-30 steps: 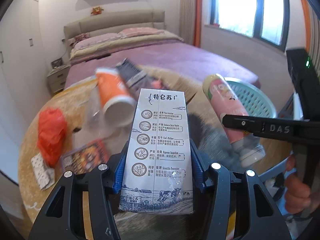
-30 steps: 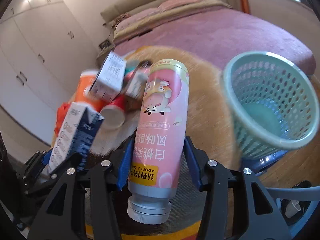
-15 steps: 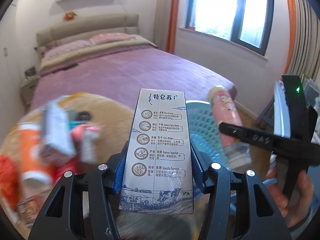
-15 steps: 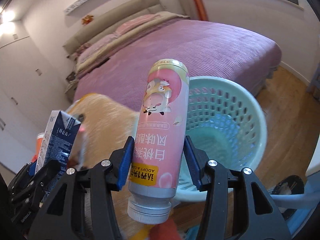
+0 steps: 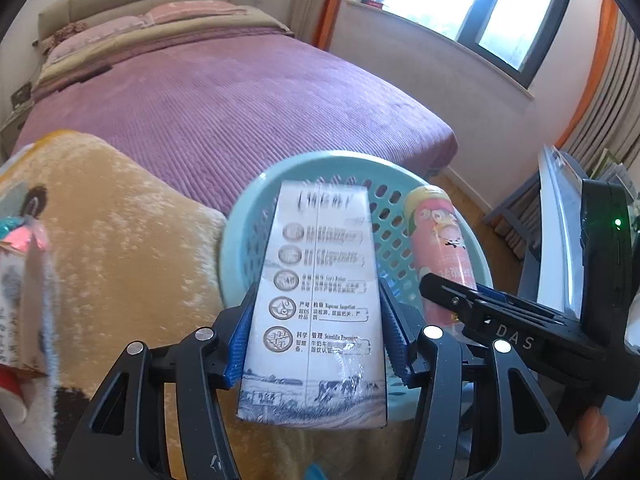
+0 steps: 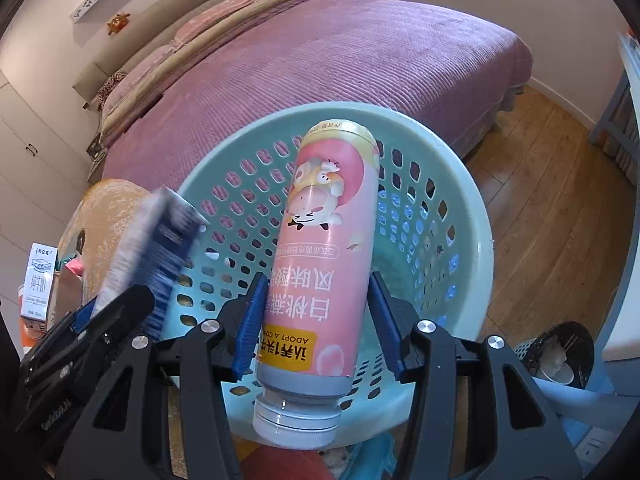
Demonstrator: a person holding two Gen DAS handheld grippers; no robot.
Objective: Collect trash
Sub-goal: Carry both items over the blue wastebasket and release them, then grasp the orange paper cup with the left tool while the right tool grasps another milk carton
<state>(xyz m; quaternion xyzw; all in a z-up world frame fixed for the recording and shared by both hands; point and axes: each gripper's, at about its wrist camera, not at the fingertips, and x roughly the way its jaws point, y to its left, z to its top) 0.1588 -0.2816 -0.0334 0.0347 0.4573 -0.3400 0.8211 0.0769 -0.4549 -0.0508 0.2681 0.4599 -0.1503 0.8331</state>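
Note:
My left gripper (image 5: 316,332) is shut on a white and blue milk carton (image 5: 320,300) and holds it over the near rim of a mint green perforated basket (image 5: 256,200). My right gripper (image 6: 316,320) is shut on a pink yogurt bottle (image 6: 324,248), cap toward the camera, held over the same basket (image 6: 452,216). The carton also shows blurred at the left of the right wrist view (image 6: 152,248), and the bottle at the right of the left wrist view (image 5: 440,240). The basket's inside looks empty.
A plush tan cushion (image 5: 120,248) lies left of the basket with more trash on it, including another milk carton (image 6: 40,284). A purple bed (image 5: 224,96) lies behind. A small black bin (image 6: 560,356) stands on the wooden floor at the right.
Both grippers have swung right from the trash pile on the cushion, carrying the carton and the bottle, and now hang over the basket. The basket looks much nearer.

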